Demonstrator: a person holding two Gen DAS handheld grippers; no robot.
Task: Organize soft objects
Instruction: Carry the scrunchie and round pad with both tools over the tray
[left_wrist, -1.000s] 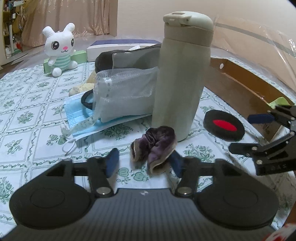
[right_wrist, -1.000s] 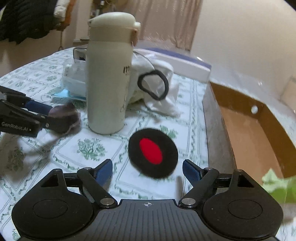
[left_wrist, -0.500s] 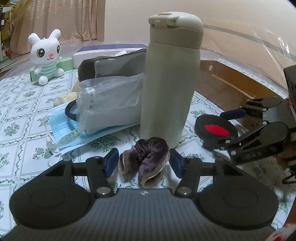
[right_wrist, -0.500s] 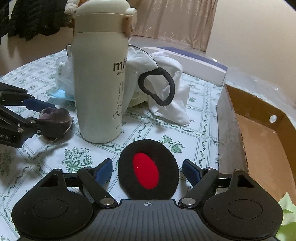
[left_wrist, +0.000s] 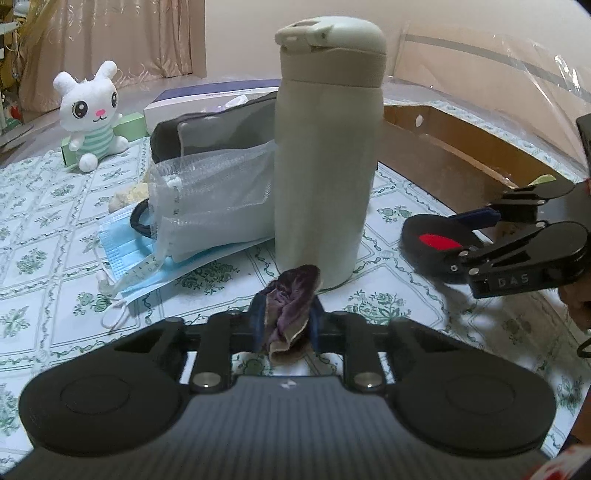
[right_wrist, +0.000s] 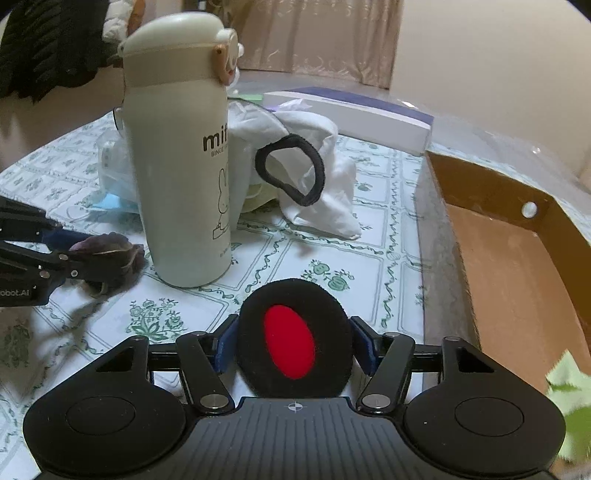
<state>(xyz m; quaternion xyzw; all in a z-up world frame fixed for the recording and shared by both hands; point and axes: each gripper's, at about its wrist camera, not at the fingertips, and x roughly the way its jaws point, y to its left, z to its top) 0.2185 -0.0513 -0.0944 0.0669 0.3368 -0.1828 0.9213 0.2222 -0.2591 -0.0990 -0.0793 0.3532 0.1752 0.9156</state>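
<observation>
My left gripper (left_wrist: 286, 325) is shut on a purple velvet scrunchie (left_wrist: 291, 306), squeezed between its blue pads just in front of the cream bottle (left_wrist: 325, 147). The scrunchie also shows in the right wrist view (right_wrist: 107, 254), held by the left gripper (right_wrist: 74, 254). My right gripper (right_wrist: 295, 347) is shut on a black round pad with a red centre (right_wrist: 291, 339); in the left wrist view this pad (left_wrist: 436, 240) lies low over the tablecloth beside the right gripper (left_wrist: 476, 236). A cardboard box (right_wrist: 517, 251) stands open to the right.
A white bunny plush (left_wrist: 92, 114), blue face mask (left_wrist: 125, 258), mesh pouch (left_wrist: 210, 199), grey pouch (left_wrist: 221, 129), white cloth with a black hair band (right_wrist: 291, 170) and a flat white box (right_wrist: 351, 114) lie on the patterned tablecloth (right_wrist: 332, 258). Green cloth (right_wrist: 569, 398) lies in the box.
Both grippers have closed: the left on the purple scrunchie, the right on the black and red pad. Both moved forward to their objects first.
</observation>
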